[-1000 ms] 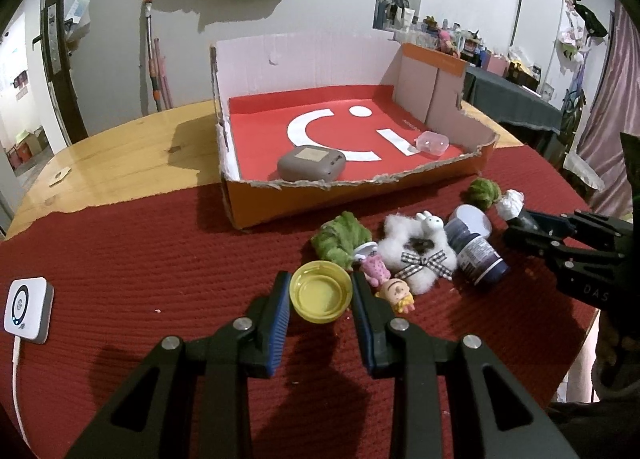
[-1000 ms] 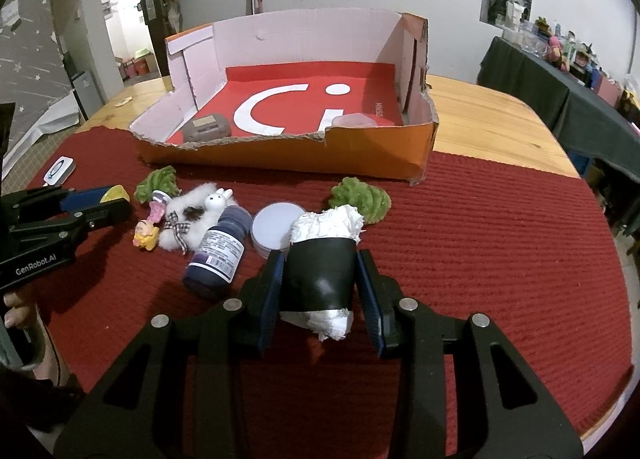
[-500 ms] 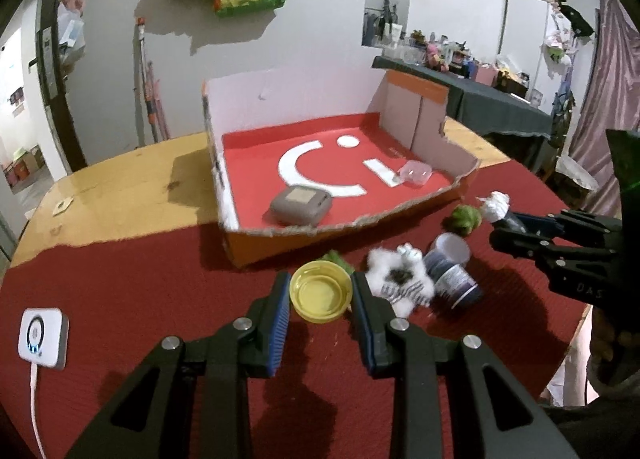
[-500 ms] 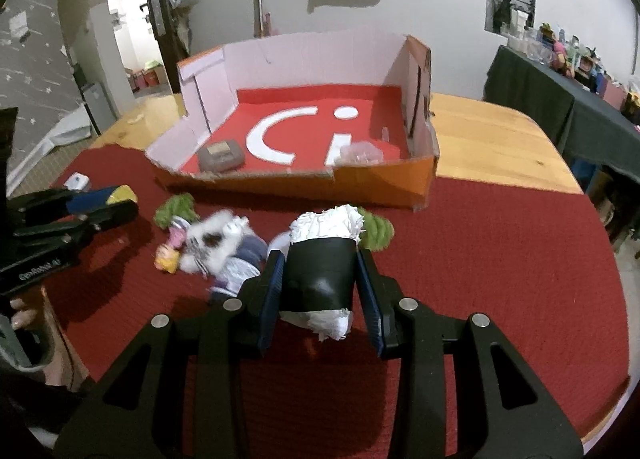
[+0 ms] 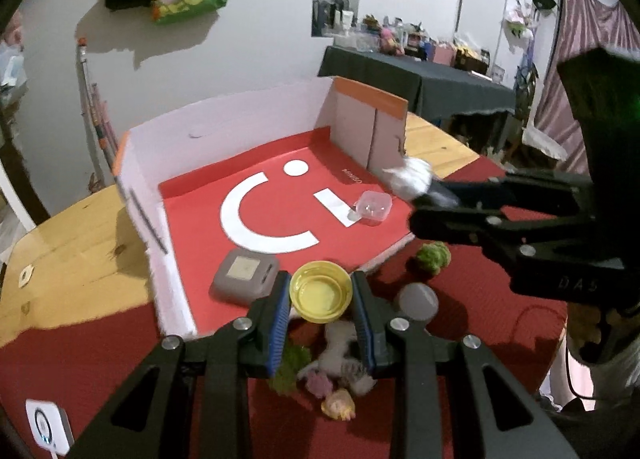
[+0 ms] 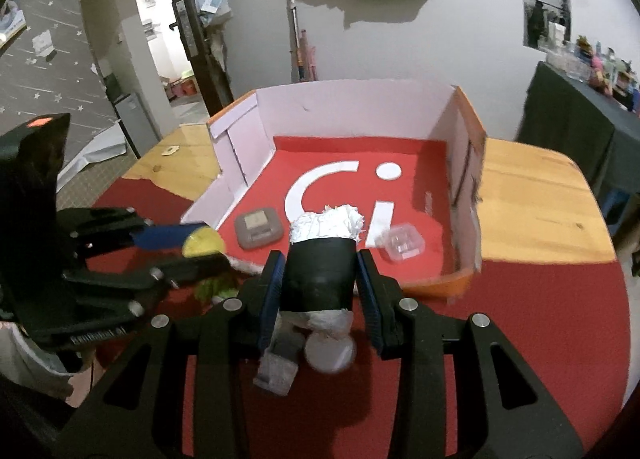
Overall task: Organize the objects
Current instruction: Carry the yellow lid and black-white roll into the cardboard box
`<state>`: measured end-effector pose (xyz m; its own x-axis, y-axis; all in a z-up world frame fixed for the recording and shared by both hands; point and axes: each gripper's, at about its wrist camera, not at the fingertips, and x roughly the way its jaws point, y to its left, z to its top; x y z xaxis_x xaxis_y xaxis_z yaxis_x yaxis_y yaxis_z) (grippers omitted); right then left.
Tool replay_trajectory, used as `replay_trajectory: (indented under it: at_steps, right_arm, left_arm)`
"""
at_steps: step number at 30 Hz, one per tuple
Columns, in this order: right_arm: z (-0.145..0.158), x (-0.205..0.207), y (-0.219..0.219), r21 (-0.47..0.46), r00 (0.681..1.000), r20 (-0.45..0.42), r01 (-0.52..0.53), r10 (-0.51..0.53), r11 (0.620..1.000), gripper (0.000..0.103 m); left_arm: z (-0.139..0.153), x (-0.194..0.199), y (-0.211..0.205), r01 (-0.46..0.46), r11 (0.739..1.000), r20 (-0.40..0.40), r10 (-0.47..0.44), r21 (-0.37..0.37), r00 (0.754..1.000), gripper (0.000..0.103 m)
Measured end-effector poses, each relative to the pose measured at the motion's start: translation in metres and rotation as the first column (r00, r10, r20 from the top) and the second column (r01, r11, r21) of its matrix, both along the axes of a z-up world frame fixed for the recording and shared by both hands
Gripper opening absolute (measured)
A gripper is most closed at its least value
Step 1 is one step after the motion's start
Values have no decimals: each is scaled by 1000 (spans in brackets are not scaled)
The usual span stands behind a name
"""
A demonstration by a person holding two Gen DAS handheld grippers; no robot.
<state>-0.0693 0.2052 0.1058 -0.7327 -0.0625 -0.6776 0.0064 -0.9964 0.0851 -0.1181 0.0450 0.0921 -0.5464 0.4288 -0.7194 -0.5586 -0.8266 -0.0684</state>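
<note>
Two grippers loaded: left gripper point(image 5: 321, 311) pinches round yellow plastic lid point(image 5: 321, 291) at lower centre; right gripper point(image 6: 321, 291) clamps black paper-stuffed cylinder point(image 6: 322, 273), frame centre.

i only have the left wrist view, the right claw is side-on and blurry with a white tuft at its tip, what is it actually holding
Observer: A black tube stuffed with white paper that sticks out of both ends. The right claw has one pad pressed on each side of it.
Operator: ok. anything on the mat that the left claw and its yellow cap hide from me
Observer: Yes. What looks like a dark bottle, blurred, lies on the red mat below the right claw, right beside the white lid.
</note>
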Motion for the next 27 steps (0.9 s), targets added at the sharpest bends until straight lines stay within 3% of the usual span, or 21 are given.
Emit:
replay_trajectory:
  at_steps: [13, 27]
  right_arm:
    - [-28, -78, 18, -67, 979, 192, -60, 72, 996, 35]
    - [-50, -102, 28, -102, 945, 321, -37, 68, 994, 35]
  left_arm:
    - [-31, -56, 24, 107, 992, 154, -96, -65, 983, 31]
    - [-42, -72, 27, 137, 989, 214, -122, -59, 969, 31]
